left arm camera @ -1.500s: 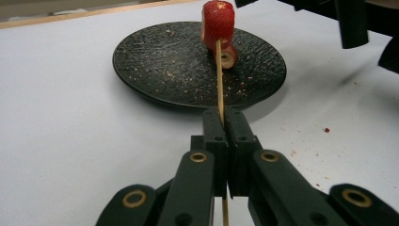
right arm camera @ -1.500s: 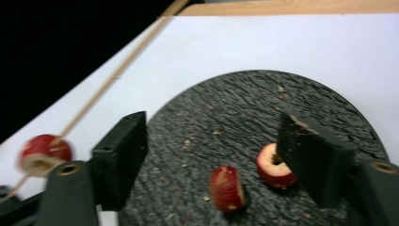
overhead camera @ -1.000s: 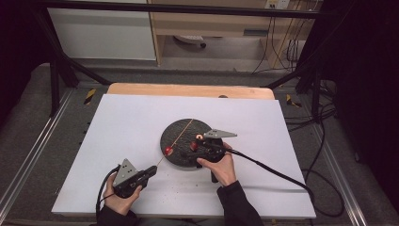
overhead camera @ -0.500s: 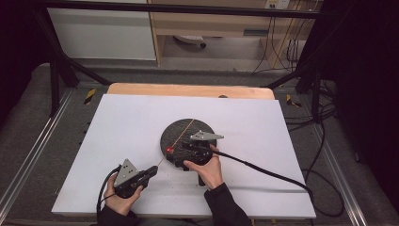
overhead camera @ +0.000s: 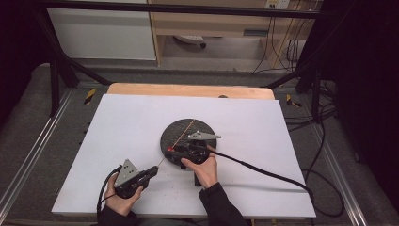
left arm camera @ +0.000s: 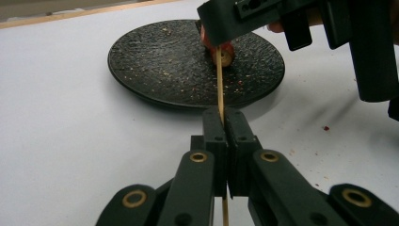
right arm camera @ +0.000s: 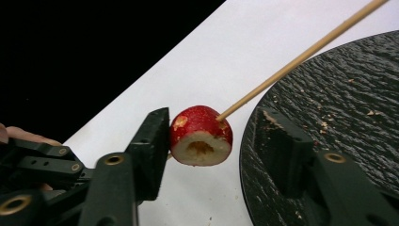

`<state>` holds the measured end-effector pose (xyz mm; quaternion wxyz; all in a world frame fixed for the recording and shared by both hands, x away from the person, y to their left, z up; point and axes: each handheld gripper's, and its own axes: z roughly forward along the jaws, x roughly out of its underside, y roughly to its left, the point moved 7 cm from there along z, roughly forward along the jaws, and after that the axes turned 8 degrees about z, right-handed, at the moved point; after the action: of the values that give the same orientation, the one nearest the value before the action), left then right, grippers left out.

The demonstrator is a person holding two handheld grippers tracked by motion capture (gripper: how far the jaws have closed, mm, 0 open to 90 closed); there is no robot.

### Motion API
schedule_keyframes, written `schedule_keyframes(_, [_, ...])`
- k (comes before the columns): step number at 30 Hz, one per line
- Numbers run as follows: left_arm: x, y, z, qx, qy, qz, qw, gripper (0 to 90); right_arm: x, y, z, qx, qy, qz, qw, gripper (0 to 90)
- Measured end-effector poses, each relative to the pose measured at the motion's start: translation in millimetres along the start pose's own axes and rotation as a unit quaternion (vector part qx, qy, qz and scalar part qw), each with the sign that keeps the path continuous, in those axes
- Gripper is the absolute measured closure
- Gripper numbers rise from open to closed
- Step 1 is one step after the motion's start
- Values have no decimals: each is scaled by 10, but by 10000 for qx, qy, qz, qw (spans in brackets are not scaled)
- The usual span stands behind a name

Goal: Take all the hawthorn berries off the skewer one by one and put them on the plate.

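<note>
Two tools are working over a white desk (overhead camera: 117,122). The left tool (overhead camera: 149,172) is sitting near the front edge of the desk, held in the person's left hand (overhead camera: 120,200), and its jaws are pressing fully together on the near end of a thin wooden skewer (left arm camera: 219,89). In the left gripper view the skewer is running straight up from between those closed jaws toward a round black plate (left arm camera: 155,66), which is lying flat on the desk and is speckled with pale crumbs.

A red fruit piece (right arm camera: 201,135) with a hollow, pale core is sitting on the skewer, the stick entering it from its far side. In the high view it is showing as a small red spot just at the near-left rim of the plate, and in the right gripper view it is hanging just off the plate's edge, over the white desk.

The right tool (right arm camera: 211,141), gripped by the right hand (overhead camera: 203,168), is reaching in over the near part of the plate. Its jaws are partly apart and have just been closing, with the fruit piece between them. One jaw is lying right against the fruit's side, touching or very nearly so; the other is standing clearly apart from it, over the plate's rim, so the fruit is not yet pinched.

A black cable (overhead camera: 263,170) is trailing from the right tool across the desk to the right.
</note>
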<state>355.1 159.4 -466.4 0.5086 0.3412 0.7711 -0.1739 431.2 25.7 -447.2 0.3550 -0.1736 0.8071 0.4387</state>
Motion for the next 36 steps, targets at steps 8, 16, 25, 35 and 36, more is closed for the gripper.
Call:
schedule_keyframes(8, [0, -2, 1, 1, 4, 1, 10000, 884, -8, 30, -10, -155, 36, 101, 9998, 596])
schedule_keyframes(16, [-12, -1, -12, 0, -31, 5, 10000, 884, -63, 30, -42, -121, -33, 80, 9999, 609])
schedule_keyframes(25, [-18, 0, -21, 6, -55, 8, 10000, 884, -193, -8, -105, 20, -120, -18, 9999, 611])
schedule_keyframes(35, [-32, 8, -41, 0, -97, -1, 10000, 884, -368, -62, -175, 131, -231, -29, 9996, 612])
schedule_keyframes(36, [-33, 9, -43, -3, -102, -4, 9999, 884, -387, -69, -181, 145, -244, -15, 9996, 612])
